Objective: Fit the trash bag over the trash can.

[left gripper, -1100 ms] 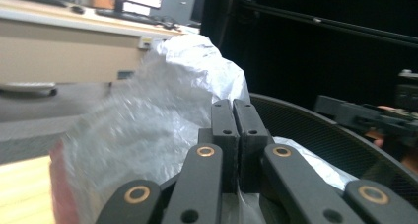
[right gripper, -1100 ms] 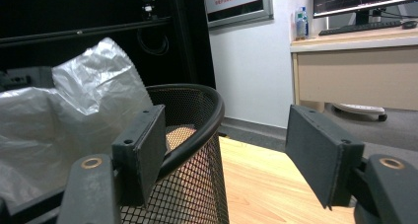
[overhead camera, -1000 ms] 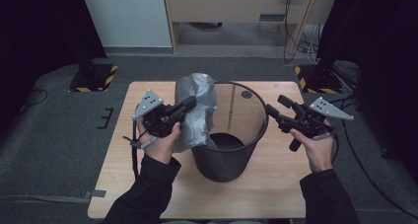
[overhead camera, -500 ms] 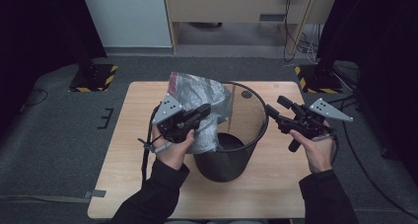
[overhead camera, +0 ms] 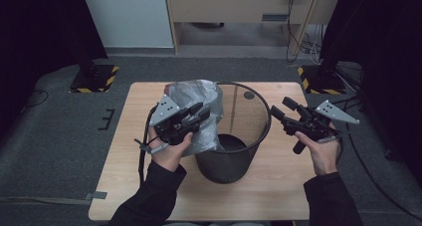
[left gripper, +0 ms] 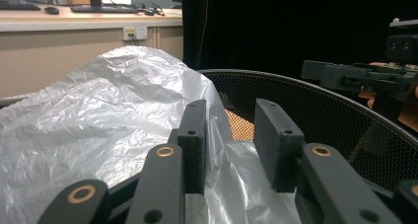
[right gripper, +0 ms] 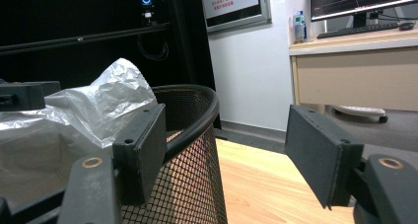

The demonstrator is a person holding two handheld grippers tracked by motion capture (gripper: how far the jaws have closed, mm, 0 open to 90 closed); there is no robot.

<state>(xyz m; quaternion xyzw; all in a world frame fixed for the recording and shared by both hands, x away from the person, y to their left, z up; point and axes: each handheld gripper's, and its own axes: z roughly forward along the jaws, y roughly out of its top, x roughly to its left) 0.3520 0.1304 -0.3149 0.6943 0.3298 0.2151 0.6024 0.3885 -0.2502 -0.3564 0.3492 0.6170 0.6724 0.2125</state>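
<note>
A black mesh wastebasket (overhead camera: 234, 161) stands upright in the middle of the wooden table (overhead camera: 278, 186). A crumpled translucent grey plastic bag (overhead camera: 199, 94) hangs over its left rim, partly inside. My left gripper (overhead camera: 201, 112) rests against the bag at that rim. In the left gripper view its jaws stand apart, with bag film (left gripper: 98, 115) running up beside the left jaw and the mesh wall (left gripper: 315, 110) beyond. My right gripper (overhead camera: 280, 107) is open just outside the right rim. In the right gripper view the rim (right gripper: 192, 135) runs between its wide jaws.
A wooden desk (overhead camera: 239, 7) and a white panel (overhead camera: 124, 17) stand beyond the table's far edge, with cables on the floor at the right. Black stand bases with yellow stripes (overhead camera: 94, 79) sit on the grey carpet at both far corners.
My left gripper has moved right, from the table's left side to the basket's left rim, and the bag has shifted with it over the rim. The right gripper has barely moved.
</note>
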